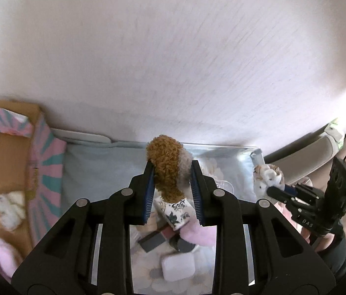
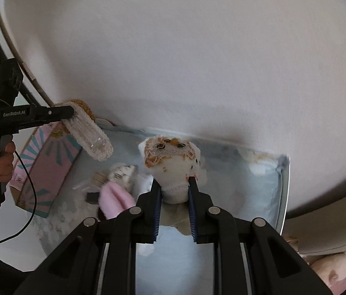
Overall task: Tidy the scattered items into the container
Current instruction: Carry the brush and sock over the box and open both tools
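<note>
My left gripper (image 1: 172, 172) clamps a soft, light brown sock (image 1: 166, 167); my right gripper (image 2: 174, 196) pinches a white sock (image 2: 173, 164) at its cuff.

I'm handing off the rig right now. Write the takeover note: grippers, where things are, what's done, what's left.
Left gripper: shut on a brown-and-white fuzzy sock, held up.
Right gripper: shut on a white patterned sock, also lifted.
Container: pink cardboard box, to the left on the bed; a white sock already lies inside.
Left on the bed: pink fluffy sock, floral sock, white case, small dark items.
Next, probably: drop both held socks in the box.
</note>
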The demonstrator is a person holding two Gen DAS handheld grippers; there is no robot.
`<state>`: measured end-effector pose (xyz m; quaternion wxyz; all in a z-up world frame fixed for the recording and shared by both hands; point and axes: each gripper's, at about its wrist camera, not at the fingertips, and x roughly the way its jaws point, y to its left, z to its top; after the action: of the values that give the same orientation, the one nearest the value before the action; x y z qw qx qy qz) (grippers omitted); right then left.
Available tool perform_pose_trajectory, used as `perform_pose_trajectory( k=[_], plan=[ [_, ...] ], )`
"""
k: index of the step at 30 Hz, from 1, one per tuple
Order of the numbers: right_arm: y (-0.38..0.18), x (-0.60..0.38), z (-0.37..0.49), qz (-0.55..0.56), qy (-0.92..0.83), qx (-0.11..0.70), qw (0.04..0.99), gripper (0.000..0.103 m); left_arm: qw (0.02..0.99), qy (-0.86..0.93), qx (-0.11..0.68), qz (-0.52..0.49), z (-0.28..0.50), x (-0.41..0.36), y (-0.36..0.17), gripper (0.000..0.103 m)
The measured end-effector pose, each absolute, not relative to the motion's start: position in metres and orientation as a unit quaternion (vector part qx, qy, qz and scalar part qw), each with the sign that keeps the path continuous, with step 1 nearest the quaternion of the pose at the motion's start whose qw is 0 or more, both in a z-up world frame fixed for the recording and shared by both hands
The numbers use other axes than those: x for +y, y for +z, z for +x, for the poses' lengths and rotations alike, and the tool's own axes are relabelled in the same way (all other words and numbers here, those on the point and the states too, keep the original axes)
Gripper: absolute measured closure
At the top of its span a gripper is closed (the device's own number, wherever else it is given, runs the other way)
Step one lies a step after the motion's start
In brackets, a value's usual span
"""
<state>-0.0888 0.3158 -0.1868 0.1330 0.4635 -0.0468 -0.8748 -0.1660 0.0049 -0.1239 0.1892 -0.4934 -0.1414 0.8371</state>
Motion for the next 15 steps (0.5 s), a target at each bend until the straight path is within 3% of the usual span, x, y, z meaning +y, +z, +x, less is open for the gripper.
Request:
perform_pose_trajectory(
  k=[8, 15],
  plan=[
    [-0.127, 0.263, -0.102, 0.441, -0.880, -0.002, 0.179, 0.085, 0.166, 0.860, -0.147, -0.460, -0.133, -0.032, -0.071, 0.079],
    [-0.095, 0.201, -0.118, 0.429, -0.873, 0.027, 0.230, 0.085, 0.122, 0.878, -0.166, -0.432, -0.097, -0.110, -0.033, 0.079]
  ],
)
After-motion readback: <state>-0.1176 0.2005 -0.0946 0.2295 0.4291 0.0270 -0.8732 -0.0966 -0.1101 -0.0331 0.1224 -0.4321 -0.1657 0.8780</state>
